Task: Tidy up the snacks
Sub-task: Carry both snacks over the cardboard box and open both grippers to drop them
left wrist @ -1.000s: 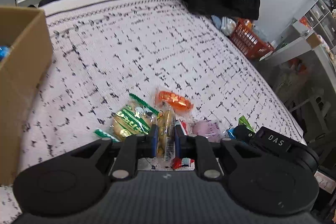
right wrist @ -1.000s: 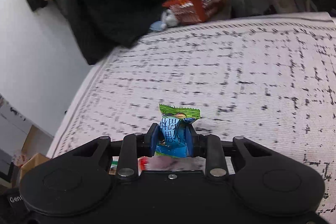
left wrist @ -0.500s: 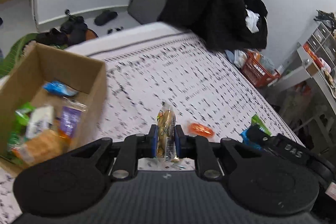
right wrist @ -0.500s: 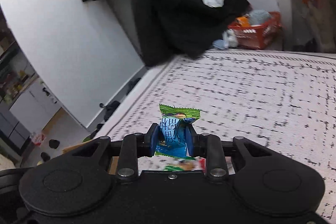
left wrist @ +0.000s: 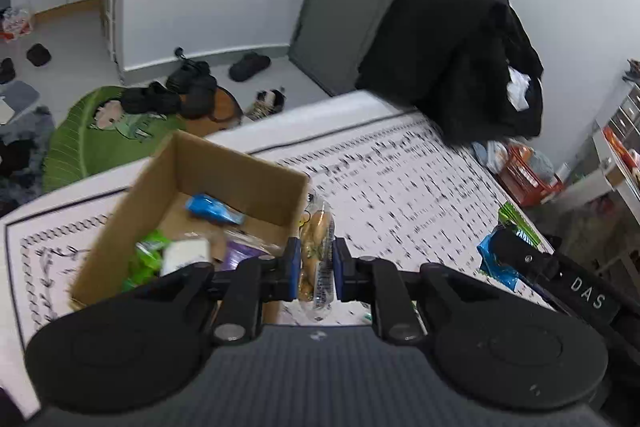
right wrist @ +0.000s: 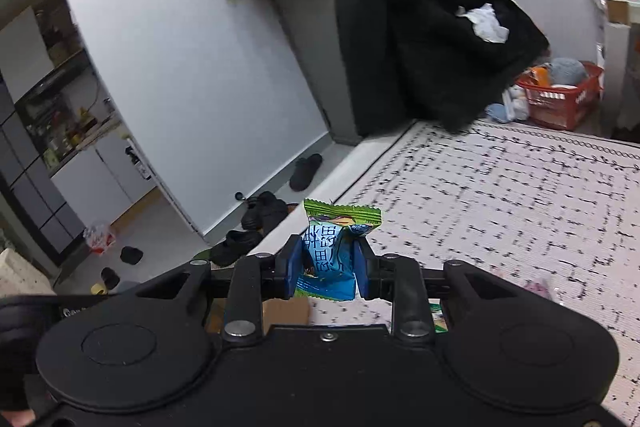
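**Carrying two snacks to the box**

Spreading across both views is the bed (left wrist: 420, 195), its patterned cover blurred. On its near-left part stands the box (left wrist: 192, 183), open-topped, already holding a blue packet (left wrist: 214, 209), something green and a purple pack; in the right wrist view only a brown corner of it shows, low down beneath the tool.

The left gripper (left wrist: 314, 269) is clamped on a clear-wrapped bun (left wrist: 316, 247), held upright, just right of the box's near-right wall and not yet over the opening. The right gripper (right wrist: 326, 265) is squeezed onto a blue-and-green sweet (right wrist: 330, 251), its crimped green end sticking up above the pads; from the left view it sits to the right, over the cover rather than the box.

Doing this well probably means bringing each snack clear over the rim before letting go, since the bun hangs beside the wall and could catch on the cardboard edge or drop outside. Taking the left one in first looks sensible, as it is nearer. A free patch of floor shows at the far end, around the blue packet; aiming there should avoid piling onto the packs at the near side. The sweet is light and slippery-looking, so lowering it close before the pads part should stop it bouncing out.
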A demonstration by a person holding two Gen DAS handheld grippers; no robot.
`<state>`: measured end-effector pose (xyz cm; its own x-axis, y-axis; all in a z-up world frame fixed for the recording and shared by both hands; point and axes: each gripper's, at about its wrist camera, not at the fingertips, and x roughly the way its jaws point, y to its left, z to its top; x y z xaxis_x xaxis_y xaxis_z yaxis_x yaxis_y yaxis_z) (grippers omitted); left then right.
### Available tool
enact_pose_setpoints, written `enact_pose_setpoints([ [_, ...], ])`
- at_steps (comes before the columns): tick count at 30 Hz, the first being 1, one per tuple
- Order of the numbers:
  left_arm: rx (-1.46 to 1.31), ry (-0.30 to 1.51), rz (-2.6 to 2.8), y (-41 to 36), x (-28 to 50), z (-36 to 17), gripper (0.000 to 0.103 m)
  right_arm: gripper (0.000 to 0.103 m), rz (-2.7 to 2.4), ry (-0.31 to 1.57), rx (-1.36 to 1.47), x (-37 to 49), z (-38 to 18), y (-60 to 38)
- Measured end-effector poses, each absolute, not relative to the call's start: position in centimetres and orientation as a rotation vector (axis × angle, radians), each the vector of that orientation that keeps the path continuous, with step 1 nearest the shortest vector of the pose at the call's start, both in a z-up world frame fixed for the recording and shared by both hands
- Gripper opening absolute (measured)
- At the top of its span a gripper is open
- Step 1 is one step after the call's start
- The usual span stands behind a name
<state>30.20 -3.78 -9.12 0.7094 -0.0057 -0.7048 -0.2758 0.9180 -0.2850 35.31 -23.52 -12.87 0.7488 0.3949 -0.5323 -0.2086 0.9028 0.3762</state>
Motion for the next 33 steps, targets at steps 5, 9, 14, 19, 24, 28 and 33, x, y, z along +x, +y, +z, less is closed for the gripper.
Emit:
enact_pose_setpoints([
  [5, -0.393, 0.745, 0.186, -1.6, 29.6, -7.8, 0.016, 0.027, 0.352, 0.639, 0.281, 35.1, -12.6, -21.7],
  [9, -0.404, 0.735, 0.202, -0.2, 29.4, -7.0, 0.016, 0.027, 0.369, 0.629, 0.269, 35.0, -12.4, -20.2],
  [14, -0.416, 0.721, 0.221, 1.4, 29.1, -6.4, 0.016, 0.027, 0.406, 0.624, 0.265, 34.8, -12.4, -18.1],
  [19, -0.436, 0.719, 0.244, 3.5, 29.1, -6.1, 0.016, 0.027, 0.446, 0.626, 0.246, 34.8, -12.8, -15.8],
  [24, -0.451, 0.719, 0.251, 5.3, 29.5, -6.4, 0.016, 0.027, 0.469, 0.639, 0.228, 35.3, -13.6, -14.5],
  [28, -0.470, 0.729, 0.248, 6.3, 30.2, -7.2, 0.016, 0.027, 0.459, 0.652, 0.229, 36.0, -14.4, -14.0],
  [33, -0.488, 0.760, 0.239, 7.2, 31.4, -8.6, 0.016, 0.028, 0.478, 0.687, 0.268, 36.8, -15.4, -13.6],
])
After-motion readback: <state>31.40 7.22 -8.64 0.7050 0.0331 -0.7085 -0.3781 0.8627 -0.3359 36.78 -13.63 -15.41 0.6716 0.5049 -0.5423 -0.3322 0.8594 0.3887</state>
